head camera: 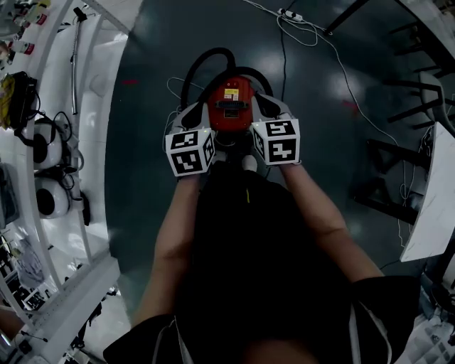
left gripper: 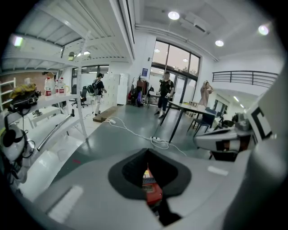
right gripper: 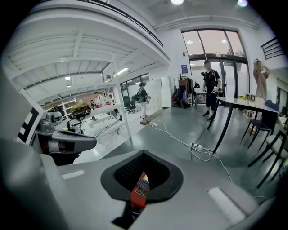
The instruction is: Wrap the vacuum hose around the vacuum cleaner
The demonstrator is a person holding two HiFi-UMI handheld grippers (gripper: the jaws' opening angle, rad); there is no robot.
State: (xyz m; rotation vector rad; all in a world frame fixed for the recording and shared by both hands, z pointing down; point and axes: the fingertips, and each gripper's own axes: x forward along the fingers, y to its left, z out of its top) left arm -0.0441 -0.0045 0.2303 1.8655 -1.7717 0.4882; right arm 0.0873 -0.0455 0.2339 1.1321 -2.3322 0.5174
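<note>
A red vacuum cleaner [head camera: 229, 106] stands on the dark floor right below me, and its black hose [head camera: 206, 60] loops in an arc round its far side. My left gripper [head camera: 187, 117] hovers over the cleaner's left side and my right gripper [head camera: 273, 108] over its right side. Both are shut with nothing in them. In the left gripper view the closed left gripper [left gripper: 148, 153] leaves a slit that shows the red cleaner [left gripper: 152, 191]. The right gripper view shows the same: the shut right gripper [right gripper: 144, 155] with the cleaner [right gripper: 140, 194] behind it.
White shelving [head camera: 78, 142] with headsets and gear runs along the left. A white cable with a power strip [head camera: 291, 15] lies on the floor beyond the cleaner. Black table and chair legs [head camera: 405, 106] stand at the right. People [left gripper: 165, 92] stand far off by the glass doors.
</note>
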